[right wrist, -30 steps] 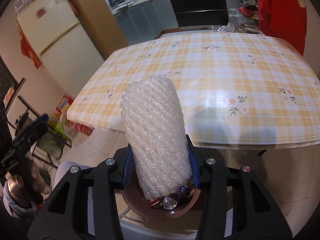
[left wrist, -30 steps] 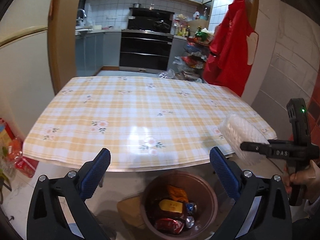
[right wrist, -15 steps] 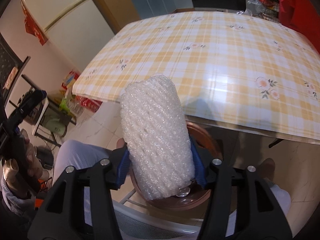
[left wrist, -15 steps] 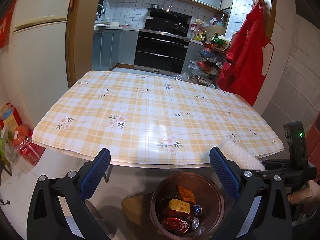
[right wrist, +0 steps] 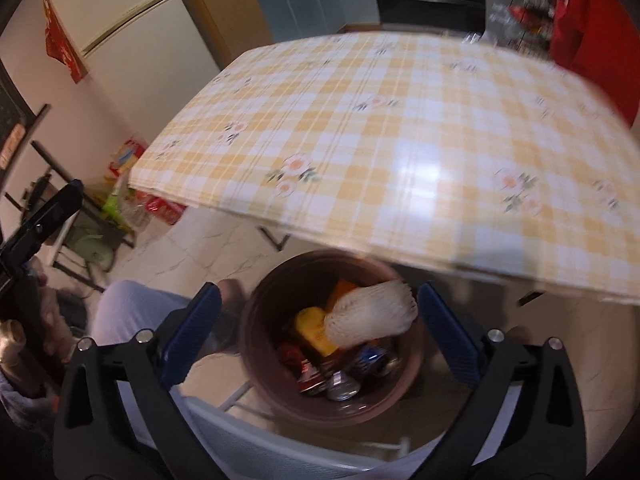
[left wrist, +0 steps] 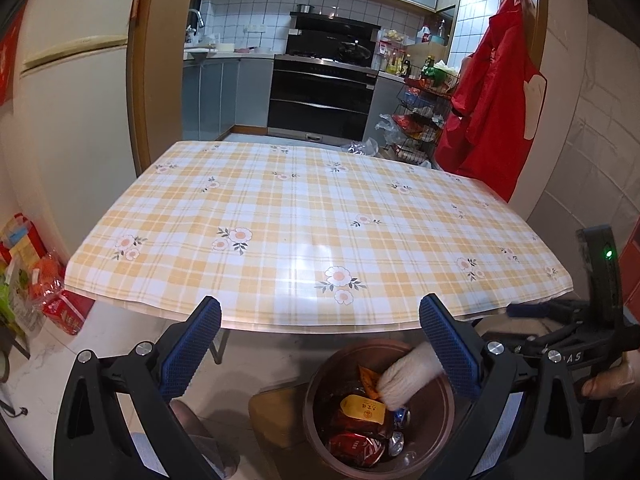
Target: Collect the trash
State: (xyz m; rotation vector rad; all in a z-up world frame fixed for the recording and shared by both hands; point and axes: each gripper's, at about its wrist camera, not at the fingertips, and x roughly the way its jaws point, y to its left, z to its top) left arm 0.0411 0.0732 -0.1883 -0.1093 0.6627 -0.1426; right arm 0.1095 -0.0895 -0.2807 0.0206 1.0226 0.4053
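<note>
The right tool (right wrist: 319, 330) hung over the floor with its blue-padded fingers (right wrist: 191, 336) spread wide and nothing between them. Just below and beyond it, the white foam net sleeve (right wrist: 370, 316) lay tilted inside the brown trash bin (right wrist: 404, 394), apart from both pads, resting on the yellow wrapper (right wrist: 314, 328) and the crushed cans (right wrist: 344, 386). This view was blurred with motion.

The left tool (left wrist: 320, 346) was likewise spread wide and held nothing. In its view the trash bin (left wrist: 316, 420) stood on the floor just under the near edge of the bench (left wrist: 280, 220), toward the near right corner, and the foam net sleeve (left wrist: 408, 374) leaned against the bin's far inner wall above red wrappers (left wrist: 354, 446). The right tool (left wrist: 568, 334) showed at the right margin, beside the bin.

The bench's yellow checked cloth (left wrist: 304, 200) covered its top. Past the far edge hung a red apron (left wrist: 492, 100), with the black oven (left wrist: 320, 98) in the kitchen behind.
</note>
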